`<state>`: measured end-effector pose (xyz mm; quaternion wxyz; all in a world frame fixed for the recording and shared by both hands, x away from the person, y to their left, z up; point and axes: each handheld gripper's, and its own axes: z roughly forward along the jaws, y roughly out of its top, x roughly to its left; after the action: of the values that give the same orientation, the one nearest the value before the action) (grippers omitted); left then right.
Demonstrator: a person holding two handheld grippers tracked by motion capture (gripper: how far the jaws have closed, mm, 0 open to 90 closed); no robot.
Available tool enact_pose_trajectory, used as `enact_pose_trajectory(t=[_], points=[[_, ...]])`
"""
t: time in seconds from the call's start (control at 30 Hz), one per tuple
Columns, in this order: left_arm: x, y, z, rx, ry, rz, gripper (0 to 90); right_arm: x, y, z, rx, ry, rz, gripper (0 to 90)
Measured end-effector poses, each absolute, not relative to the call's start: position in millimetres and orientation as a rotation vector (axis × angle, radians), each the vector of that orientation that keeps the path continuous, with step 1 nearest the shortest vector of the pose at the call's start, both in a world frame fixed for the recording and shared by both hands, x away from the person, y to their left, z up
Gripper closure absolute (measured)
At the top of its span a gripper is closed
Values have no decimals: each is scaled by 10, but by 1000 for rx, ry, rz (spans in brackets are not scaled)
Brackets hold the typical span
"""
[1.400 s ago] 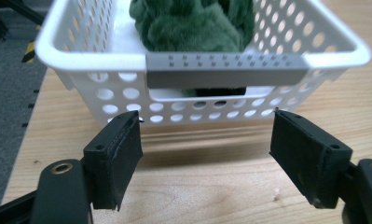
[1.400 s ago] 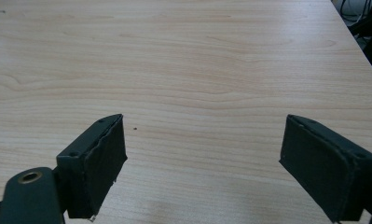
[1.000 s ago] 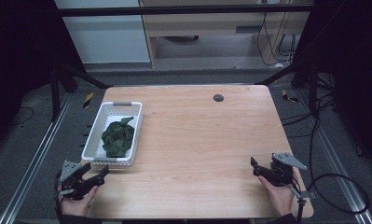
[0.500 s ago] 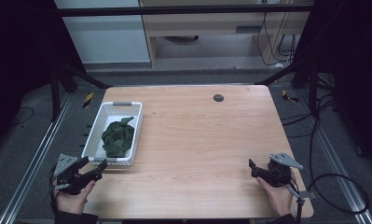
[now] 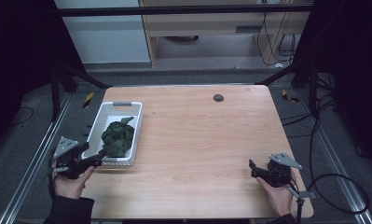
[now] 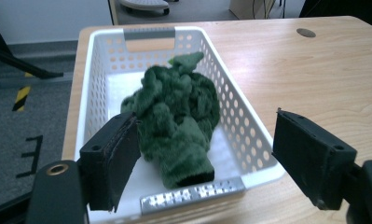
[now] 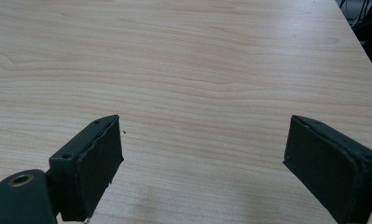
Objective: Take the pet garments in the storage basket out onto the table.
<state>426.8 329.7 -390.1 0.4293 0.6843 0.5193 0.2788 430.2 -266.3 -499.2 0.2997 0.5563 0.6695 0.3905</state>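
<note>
Left gripper lined up on the green plush in the basket, right gripper parked.

I have my left gripper (image 5: 96,157) at the near left corner of the table (image 5: 211,140), its jaws spread wide and holding nothing, pointed at the near end of the white basket (image 6: 249,135). In the left gripper view the green plush toy (image 6: 176,121) lies inside the basket, bunched toward its middle, its dark open end facing me just behind the near rim, framed between the two jaws. I judge that this wide opening is set to take the toy's bulk, though the rim stands between me and it, so I would need to come in over the top. My right gripper (image 5: 253,169) sits low near the right front edge, jaws equally wide apart and empty over bare wood, well apart from the basket and out of the way.
</note>
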Motion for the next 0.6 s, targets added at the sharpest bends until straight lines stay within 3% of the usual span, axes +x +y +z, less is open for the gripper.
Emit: enact_pose_trajectory(t=[0.6], points=[[4658, 3261, -3653, 1770, 1287, 695, 222, 4308, -2669, -4993, 1475, 1775, 1039, 113]])
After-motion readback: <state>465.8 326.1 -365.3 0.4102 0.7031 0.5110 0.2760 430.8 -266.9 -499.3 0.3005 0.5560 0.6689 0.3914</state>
